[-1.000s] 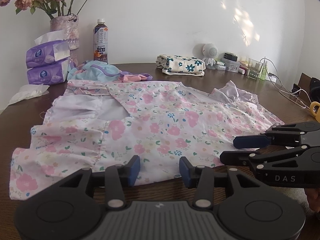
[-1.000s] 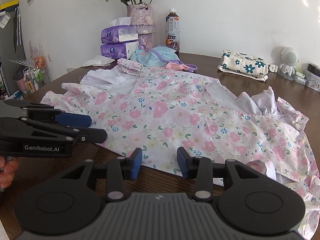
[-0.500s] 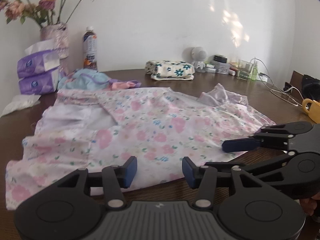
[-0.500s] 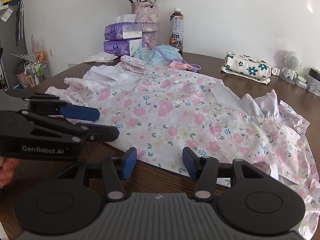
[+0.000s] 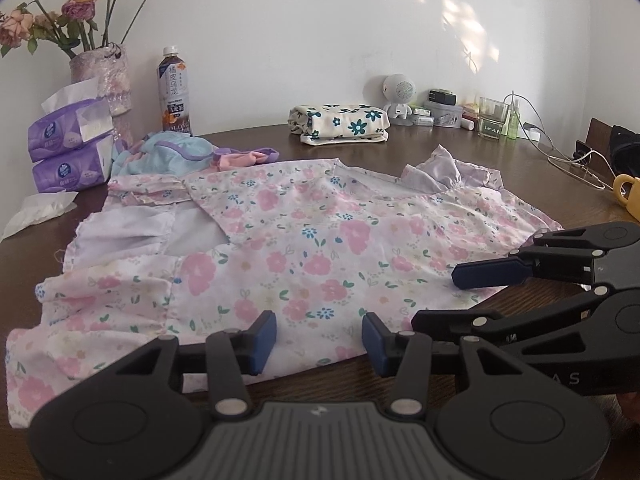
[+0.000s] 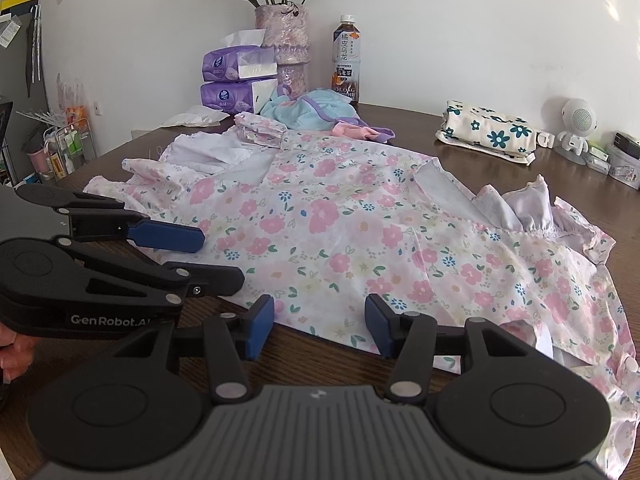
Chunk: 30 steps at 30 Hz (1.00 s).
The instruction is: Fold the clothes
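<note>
Both grippers have edged nearer the floral dress (image 5: 312, 248) on the tabletop (image 5: 460, 152); left gripper (image 5: 319, 338) and right gripper (image 6: 319, 326) fingers released, empty.

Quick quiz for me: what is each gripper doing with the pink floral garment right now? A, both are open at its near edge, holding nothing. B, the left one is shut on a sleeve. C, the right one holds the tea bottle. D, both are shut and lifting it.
A: the left gripper and right gripper both show spread fingers at the near edge of the floral garment, which lies flat on the table.
</note>
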Each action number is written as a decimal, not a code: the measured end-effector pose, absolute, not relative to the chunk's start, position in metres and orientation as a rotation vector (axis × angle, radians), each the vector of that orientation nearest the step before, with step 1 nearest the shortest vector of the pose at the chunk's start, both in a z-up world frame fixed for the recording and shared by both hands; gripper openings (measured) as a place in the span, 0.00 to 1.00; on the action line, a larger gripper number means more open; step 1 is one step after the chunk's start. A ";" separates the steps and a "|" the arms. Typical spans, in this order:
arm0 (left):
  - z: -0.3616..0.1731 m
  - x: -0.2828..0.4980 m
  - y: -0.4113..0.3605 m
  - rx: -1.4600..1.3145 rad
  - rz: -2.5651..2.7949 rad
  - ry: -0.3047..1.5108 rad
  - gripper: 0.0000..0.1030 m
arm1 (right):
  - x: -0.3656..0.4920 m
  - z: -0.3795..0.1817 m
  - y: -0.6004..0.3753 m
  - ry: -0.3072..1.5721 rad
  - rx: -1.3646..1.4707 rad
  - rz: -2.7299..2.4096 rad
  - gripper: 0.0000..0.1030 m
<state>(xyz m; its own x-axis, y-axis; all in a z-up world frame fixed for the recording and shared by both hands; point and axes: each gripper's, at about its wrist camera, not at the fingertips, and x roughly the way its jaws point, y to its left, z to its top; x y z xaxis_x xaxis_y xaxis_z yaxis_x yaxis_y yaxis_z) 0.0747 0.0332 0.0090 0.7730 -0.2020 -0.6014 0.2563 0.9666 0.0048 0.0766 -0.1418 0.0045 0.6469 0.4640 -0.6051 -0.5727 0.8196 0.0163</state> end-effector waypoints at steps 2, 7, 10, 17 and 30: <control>0.009 0.074 0.035 0.080 -0.250 0.640 0.45 | 0.077 0.005 -0.142 0.634 -0.184 0.593 0.50; 0.009 0.073 0.039 0.063 -0.255 0.640 0.44 | 0.077 0.005 -0.142 0.634 -0.185 0.593 0.50; 0.010 0.073 0.041 0.051 -0.258 0.639 0.44 | 0.077 0.005 -0.142 0.634 -0.185 0.593 0.50; 0.012 0.070 0.051 -0.023 -0.252 0.621 0.44 | 0.077 0.005 -0.142 0.634 -0.185 0.595 0.51; 0.010 0.073 0.044 0.052 -0.216 0.636 0.42 | 0.076 0.004 -0.141 0.634 -0.186 0.595 0.51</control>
